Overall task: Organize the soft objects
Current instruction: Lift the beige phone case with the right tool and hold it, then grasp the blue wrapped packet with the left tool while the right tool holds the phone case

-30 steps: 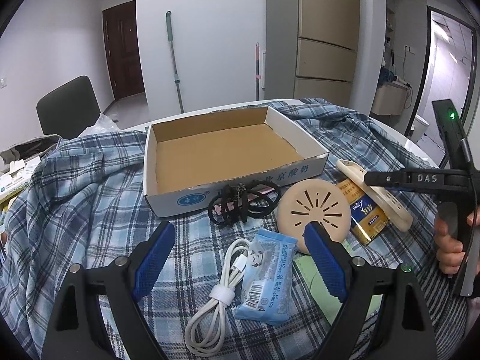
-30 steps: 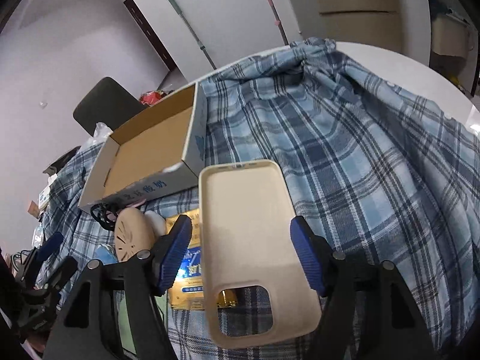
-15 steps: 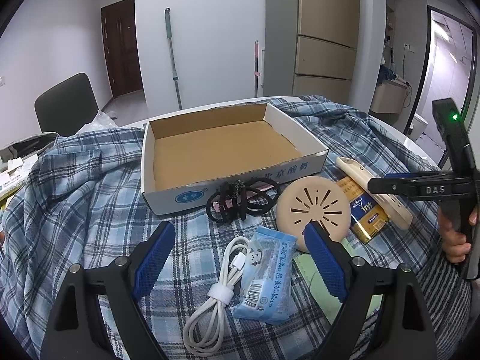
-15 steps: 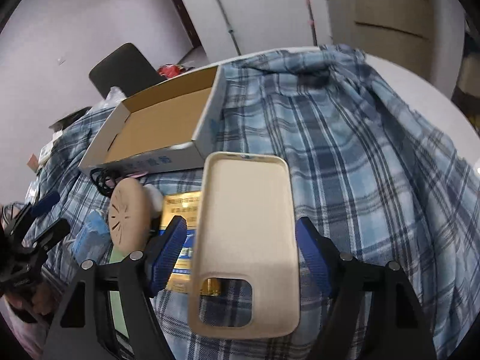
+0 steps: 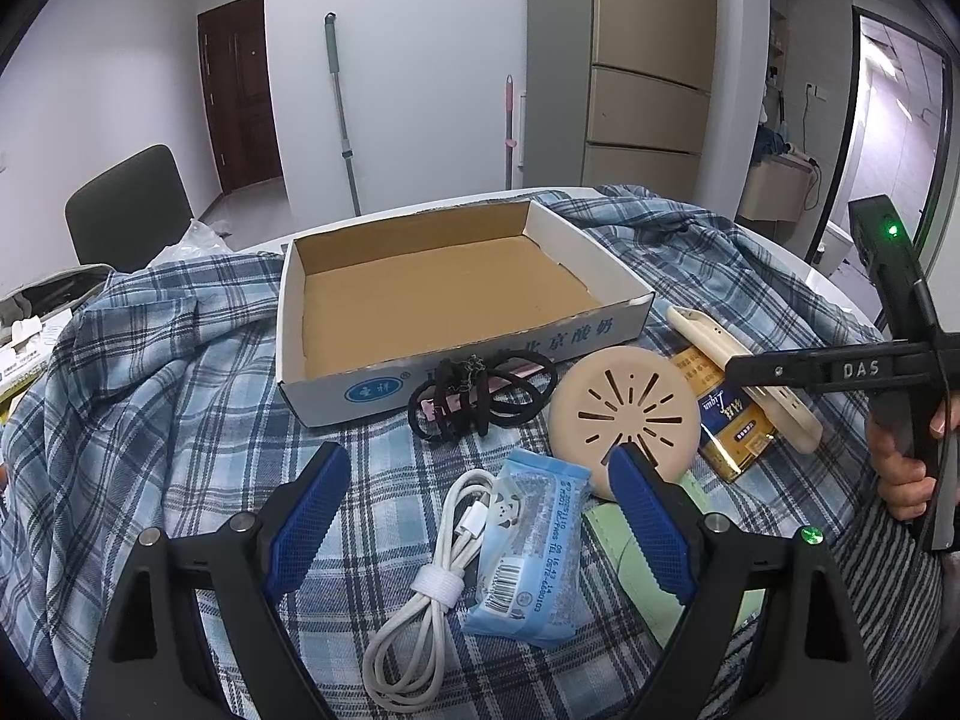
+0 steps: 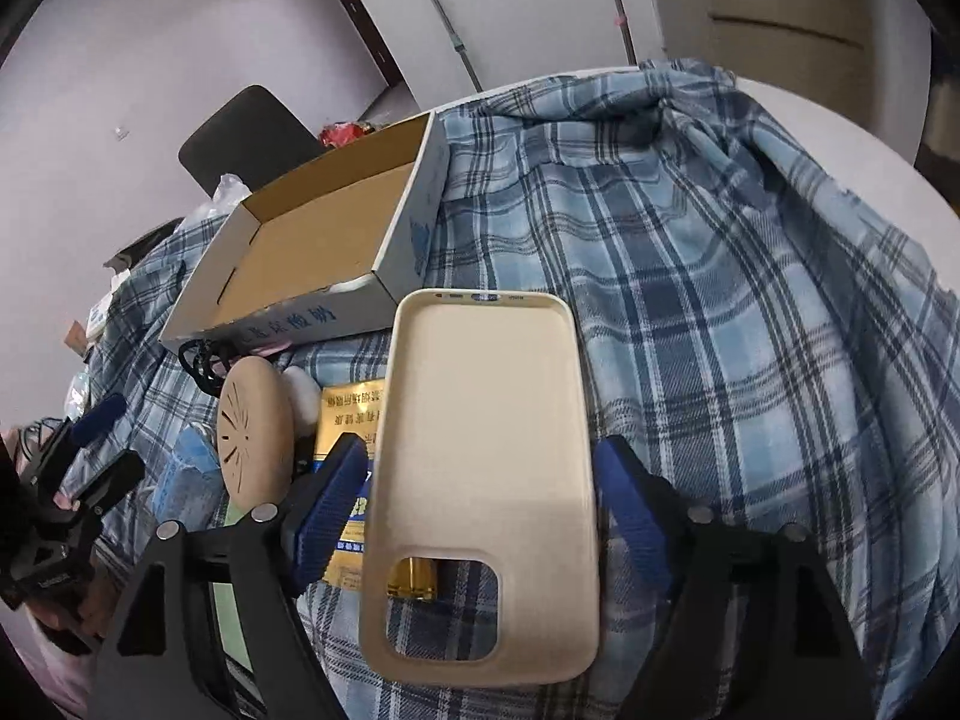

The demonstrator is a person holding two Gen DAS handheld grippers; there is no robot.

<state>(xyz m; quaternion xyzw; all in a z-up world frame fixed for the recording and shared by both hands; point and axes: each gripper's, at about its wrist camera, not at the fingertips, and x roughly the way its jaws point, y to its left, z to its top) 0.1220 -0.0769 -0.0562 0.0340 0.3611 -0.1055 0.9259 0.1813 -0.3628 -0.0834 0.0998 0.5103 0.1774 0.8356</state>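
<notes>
Item: phone case [image 6: 486,468], cream, soft silicone, lying face-up on the plaid cloth [image 6: 750,330], its lower edge resting partly over a gold-and-blue packet [image 6: 351,414]. I am holding the right gripper [image 6: 480,510] astride it; the jaws have just been opening, and the case is sitting between the blue pads with a thin gap showing on each side, so nothing is gripped.

Item: cardboard box [image 5: 420,288], open-topped, bare inside, just beyond the case's far end. I am judging it to be the destination.

Step in hand: seating the pads for a pick. To do it well, I am aiming to bring both pads level with the case's long side walls, midway along its length, then close gently, since a soft shell will probably bow if squeezed hard or caught near the camera cut-out.

Item: left gripper [image 5: 474,516], jaws standing wide and holding nothing, hovering over a white cable [image 5: 438,576] and a blue tissue pack [image 5: 528,546].

Left wrist view only: black hair ties [image 5: 480,399] against the box front; the perforated round disc [image 5: 624,414] seen face-on; a pale green item [image 5: 606,534] under the right-hand pad, too hidden to identify; my hand [image 5: 900,462] on the right gripper's handle; the case [image 5: 744,372] seen edge-on.

Right wrist view only: the inside of the case and the camera cut-out; a white round object [image 6: 303,402] behind the disc.
</notes>
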